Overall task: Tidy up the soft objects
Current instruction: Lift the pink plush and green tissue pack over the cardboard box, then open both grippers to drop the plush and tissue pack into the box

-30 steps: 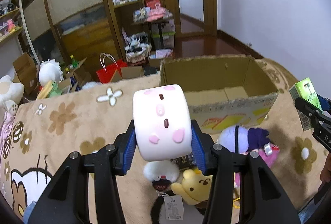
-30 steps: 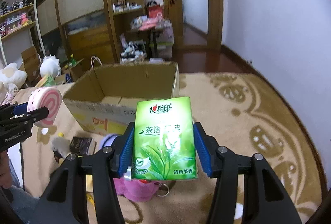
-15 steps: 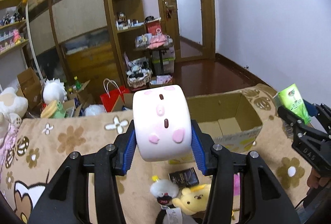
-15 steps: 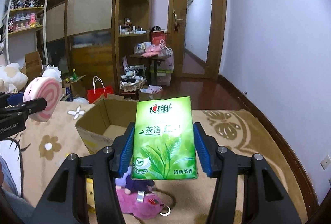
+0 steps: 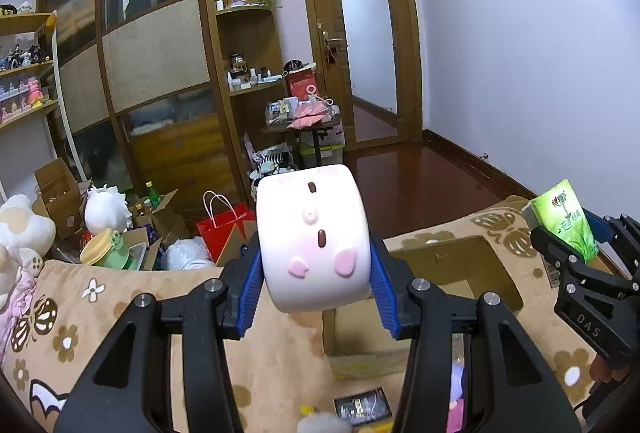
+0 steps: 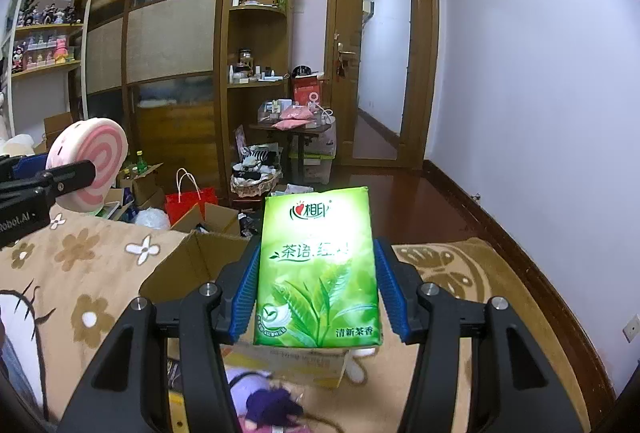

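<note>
My left gripper is shut on a white and pink roll-shaped plush, held high over the bed; the plush also shows in the right wrist view as a pink spiral. My right gripper is shut on a green tissue pack, also seen at the right of the left wrist view. An open cardboard box sits on the beige flowered blanket, below and ahead of both grippers; it also shows in the right wrist view.
Small plush toys and a dark little box lie on the blanket in front of the cardboard box. Beyond the bed are a red bag, floor clutter, wooden shelves and a door.
Both grippers have risen with their objects held. The box and toys now sit lower and smaller in both views, and more of the room shows.
</note>
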`<action>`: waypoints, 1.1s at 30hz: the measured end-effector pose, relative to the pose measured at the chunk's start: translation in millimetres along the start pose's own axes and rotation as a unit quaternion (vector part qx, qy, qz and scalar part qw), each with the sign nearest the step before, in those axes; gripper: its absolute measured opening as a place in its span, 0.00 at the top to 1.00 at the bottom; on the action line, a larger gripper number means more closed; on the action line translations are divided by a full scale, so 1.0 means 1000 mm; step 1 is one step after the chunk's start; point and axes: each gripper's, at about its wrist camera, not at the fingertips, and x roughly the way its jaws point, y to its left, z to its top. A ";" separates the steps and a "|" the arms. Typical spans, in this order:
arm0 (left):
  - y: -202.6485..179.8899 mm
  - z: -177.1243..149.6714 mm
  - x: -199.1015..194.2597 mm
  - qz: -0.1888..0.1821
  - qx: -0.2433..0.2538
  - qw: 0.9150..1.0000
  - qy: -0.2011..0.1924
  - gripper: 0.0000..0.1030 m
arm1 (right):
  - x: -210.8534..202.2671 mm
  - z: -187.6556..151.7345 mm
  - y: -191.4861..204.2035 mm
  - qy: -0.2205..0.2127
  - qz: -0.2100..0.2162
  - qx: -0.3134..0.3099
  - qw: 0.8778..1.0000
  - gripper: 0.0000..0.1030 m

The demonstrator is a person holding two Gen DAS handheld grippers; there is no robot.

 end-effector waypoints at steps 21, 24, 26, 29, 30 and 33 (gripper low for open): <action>-0.023 -0.045 0.109 -0.057 0.009 0.994 0.093 0.52 | 0.090 -0.035 -0.001 0.062 0.030 0.007 0.998 0.44; -0.025 -0.052 0.119 -0.069 0.006 0.992 0.109 0.52 | 0.095 -0.040 0.001 0.068 0.036 0.005 0.997 0.44; -0.027 -0.056 0.123 -0.069 0.008 0.991 0.117 0.50 | 0.097 -0.043 0.000 0.073 0.039 0.007 0.997 0.44; -0.026 -0.060 0.123 -0.057 0.014 0.992 0.114 0.39 | 0.098 -0.044 -0.002 0.076 0.047 0.009 0.996 0.38; -0.026 -0.061 0.123 -0.055 0.014 0.992 0.115 0.35 | 0.096 -0.044 -0.002 0.072 0.048 0.008 0.996 0.32; -0.022 -0.063 0.121 -0.049 0.009 0.991 0.123 0.29 | 0.093 -0.043 0.000 0.065 0.052 0.006 0.996 0.24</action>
